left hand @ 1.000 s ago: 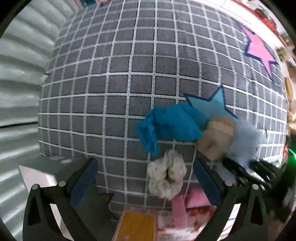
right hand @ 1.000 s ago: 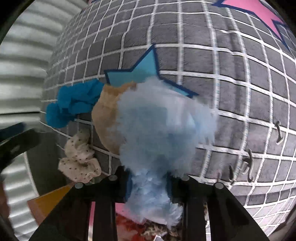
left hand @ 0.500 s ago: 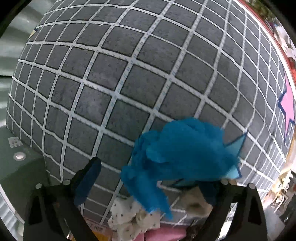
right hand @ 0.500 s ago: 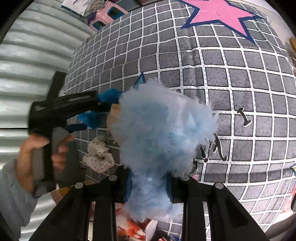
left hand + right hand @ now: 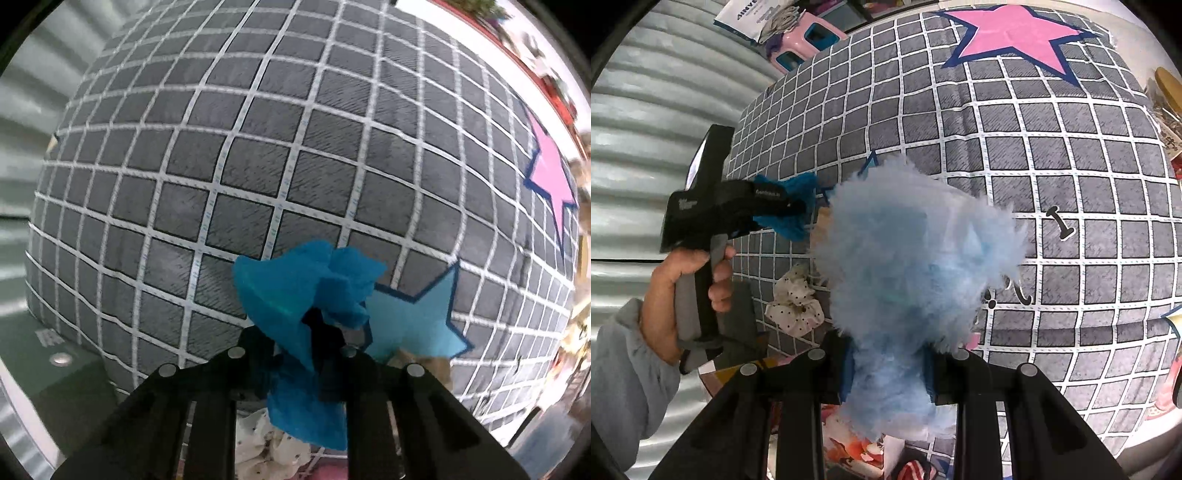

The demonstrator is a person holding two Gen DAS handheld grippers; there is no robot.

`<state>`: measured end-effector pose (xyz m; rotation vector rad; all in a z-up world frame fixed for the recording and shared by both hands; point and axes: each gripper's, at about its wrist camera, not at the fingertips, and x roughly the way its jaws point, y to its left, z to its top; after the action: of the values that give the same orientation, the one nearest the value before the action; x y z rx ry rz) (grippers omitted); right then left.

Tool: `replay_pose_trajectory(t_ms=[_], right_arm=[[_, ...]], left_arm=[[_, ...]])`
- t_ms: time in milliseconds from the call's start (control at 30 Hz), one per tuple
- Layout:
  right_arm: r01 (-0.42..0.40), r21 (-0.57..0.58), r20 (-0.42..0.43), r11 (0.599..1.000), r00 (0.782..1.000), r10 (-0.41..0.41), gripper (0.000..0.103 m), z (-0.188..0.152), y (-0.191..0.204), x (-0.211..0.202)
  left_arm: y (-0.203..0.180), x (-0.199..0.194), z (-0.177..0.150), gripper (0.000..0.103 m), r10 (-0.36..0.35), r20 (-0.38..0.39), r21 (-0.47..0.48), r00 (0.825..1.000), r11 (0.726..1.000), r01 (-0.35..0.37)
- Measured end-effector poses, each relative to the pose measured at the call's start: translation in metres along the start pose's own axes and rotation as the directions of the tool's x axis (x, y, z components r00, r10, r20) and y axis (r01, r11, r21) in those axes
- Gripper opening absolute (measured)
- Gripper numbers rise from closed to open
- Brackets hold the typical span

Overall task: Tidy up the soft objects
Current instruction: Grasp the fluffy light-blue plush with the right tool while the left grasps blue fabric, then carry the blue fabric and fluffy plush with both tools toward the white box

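So the person is working over a bed with a grey checked cover (image 5: 1052, 155), and both grippers are busy. The left gripper (image 5: 314, 354) is pointing down at the cover and its jaws have just been closing; they're now clamped tight on a bright blue crumpled cloth (image 5: 306, 295), which is bunching up above and below the pads. That cloth is sitting right beside the light blue star (image 5: 413, 325) printed on the cover. In the right wrist view a hand (image 5: 683, 280) in a pale grey sleeve (image 5: 624, 373) is gripping that tool's handle.

The right gripper (image 5: 890, 373) is pinching a fluffy light blue ball (image 5: 916, 266), jaws nearly together and squeezing its lower part. The fluff is hanging in front of the blue star, mostly hiding it.

A cream dotted scrunchie (image 5: 794, 302) is lying on the cover below that star, near the edge. A tan soft thing (image 5: 428, 365) is peeking out just under the star too.
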<state>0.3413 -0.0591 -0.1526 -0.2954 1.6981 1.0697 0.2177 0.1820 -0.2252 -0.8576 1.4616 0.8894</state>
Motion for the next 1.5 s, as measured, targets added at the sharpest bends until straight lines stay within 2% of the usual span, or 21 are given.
replay_pose_trajectory(t_ms=[200, 467, 500, 667, 833, 1100, 1500], right_arm=[[0.023, 0.007, 0.016, 1.000, 1.000, -0.024, 0.031, -0.004, 0.002, -0.007], [0.047, 0.000, 0.029, 0.999, 0.998, -0.047, 0.031, -0.014, 0.012, -0.019], [0.049, -0.004, 0.031, 0.999, 0.998, -0.049, 0.031, -0.016, 0.014, -0.021], [0.054, -0.028, 0.036, 0.998, 0.998, -0.053, 0.031, -0.023, 0.030, -0.026], [0.060, -0.053, 0.043, 0.997, 0.997, -0.058, 0.031, -0.029, 0.047, -0.027], [0.071, -0.080, 0.058, 0.994, 0.996, -0.067, 0.031, -0.048, 0.076, -0.026], [0.133, -0.118, 0.075, 0.984, 0.989, -0.125, 0.031, -0.104, 0.117, -0.029]], left_arm=[[-0.008, -0.037, -0.014, 0.018, -0.005, 0.052, 0.070, 0.999, 0.998, 0.001], [-0.023, -0.100, -0.058, 0.018, -0.056, 0.156, 0.210, 0.986, 0.978, 0.022], [-0.029, -0.109, -0.056, 0.018, -0.060, 0.159, 0.216, 0.985, 0.976, 0.025], [-0.023, -0.131, -0.098, 0.018, -0.077, 0.187, 0.254, 0.979, 0.967, 0.027], [0.007, -0.144, -0.127, 0.018, -0.083, 0.232, 0.272, 0.969, 0.962, 0.018], [0.041, -0.160, -0.159, 0.018, -0.098, 0.239, 0.263, 0.966, 0.964, 0.033], [0.077, -0.188, -0.226, 0.018, -0.111, 0.260, 0.312, 0.959, 0.950, 0.025]])
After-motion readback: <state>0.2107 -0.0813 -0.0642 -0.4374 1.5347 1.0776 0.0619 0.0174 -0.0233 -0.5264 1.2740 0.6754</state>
